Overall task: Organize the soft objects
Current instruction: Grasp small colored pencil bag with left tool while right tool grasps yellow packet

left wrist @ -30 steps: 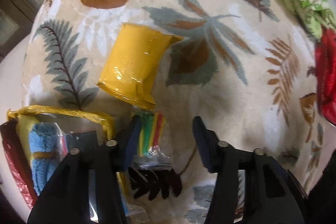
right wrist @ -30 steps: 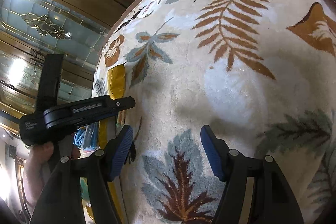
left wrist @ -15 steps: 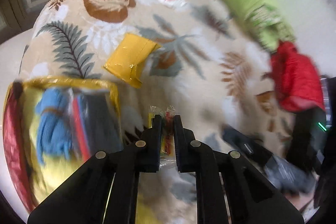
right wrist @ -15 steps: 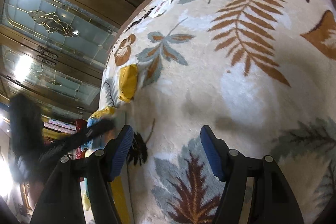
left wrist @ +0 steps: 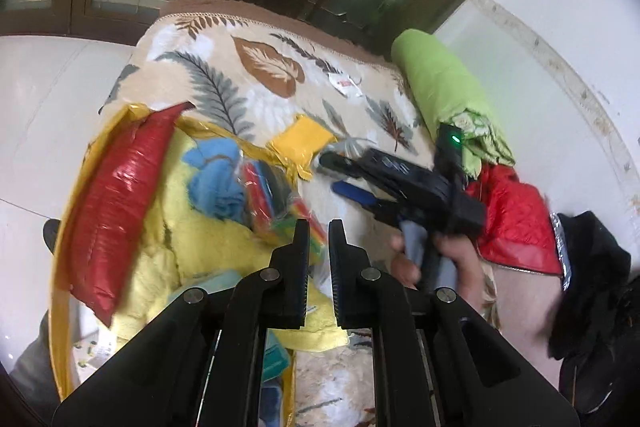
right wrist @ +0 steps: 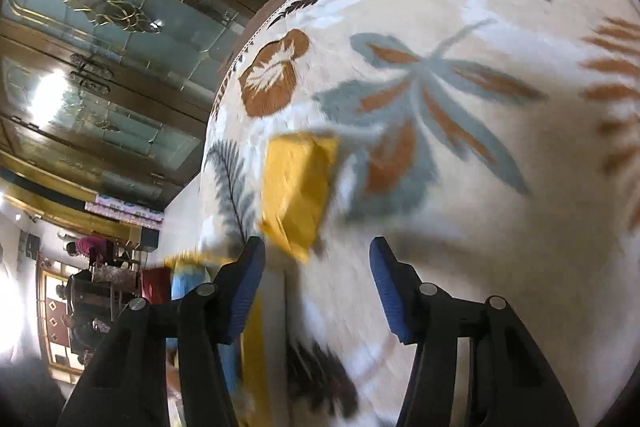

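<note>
L gripper (left wrist: pixel 319 227) is clamped on a rainbow-striped packet (left wrist: pixel 306 223) above the yellow bag (left wrist: pixel 120 115), while R gripper (right wrist: pixel 316 259), jaws closing w/ nothing between, sits near the yellow pouch (right wrist: pixel 298 183).

Yellow packet (right wrist: pixel 298 187) motion-blurred; open yellow bag (left wrist: pixel 60 267) cut by frame edge, contents partly overlapped.

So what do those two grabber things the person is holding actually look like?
Both are black plastic pincers with silver rivets at the joints. The left gripper has two flat black fingers with ridged inner faces. The right gripper has blue ribbed pads on its fingers; seen from the left camera, its black body carries a small green light. The black sleeve has a silvery trim.
</note>
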`<state>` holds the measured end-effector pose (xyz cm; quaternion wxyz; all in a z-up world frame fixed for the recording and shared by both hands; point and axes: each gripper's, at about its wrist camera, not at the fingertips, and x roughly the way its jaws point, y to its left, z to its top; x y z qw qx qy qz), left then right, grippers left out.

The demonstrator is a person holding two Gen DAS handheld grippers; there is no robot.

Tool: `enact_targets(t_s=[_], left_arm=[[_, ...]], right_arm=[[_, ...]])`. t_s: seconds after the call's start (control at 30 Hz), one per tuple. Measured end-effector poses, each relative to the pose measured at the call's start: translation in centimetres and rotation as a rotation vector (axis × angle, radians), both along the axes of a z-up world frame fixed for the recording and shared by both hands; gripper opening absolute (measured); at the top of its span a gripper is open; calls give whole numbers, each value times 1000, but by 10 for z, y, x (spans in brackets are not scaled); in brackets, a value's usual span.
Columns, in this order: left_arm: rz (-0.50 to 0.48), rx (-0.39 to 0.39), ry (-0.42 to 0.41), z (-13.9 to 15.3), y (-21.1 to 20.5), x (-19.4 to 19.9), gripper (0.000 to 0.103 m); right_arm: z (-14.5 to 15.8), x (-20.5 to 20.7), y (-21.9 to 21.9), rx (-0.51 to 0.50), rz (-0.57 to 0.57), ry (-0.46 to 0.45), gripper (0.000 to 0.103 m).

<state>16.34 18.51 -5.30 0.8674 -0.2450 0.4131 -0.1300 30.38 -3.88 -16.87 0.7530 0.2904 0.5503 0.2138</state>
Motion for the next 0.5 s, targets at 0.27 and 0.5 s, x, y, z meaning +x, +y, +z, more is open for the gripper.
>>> enact_targets(t_s=[0.27, 0.5], left_arm=[[13, -27, -6, -2, 23, -5, 9], [-58, -4, 41, -9, -4, 6, 33]], right_arm=[[-7, 29, 25, -54, -36, 63, 55], [8, 11, 1, -64, -14, 34, 34]])
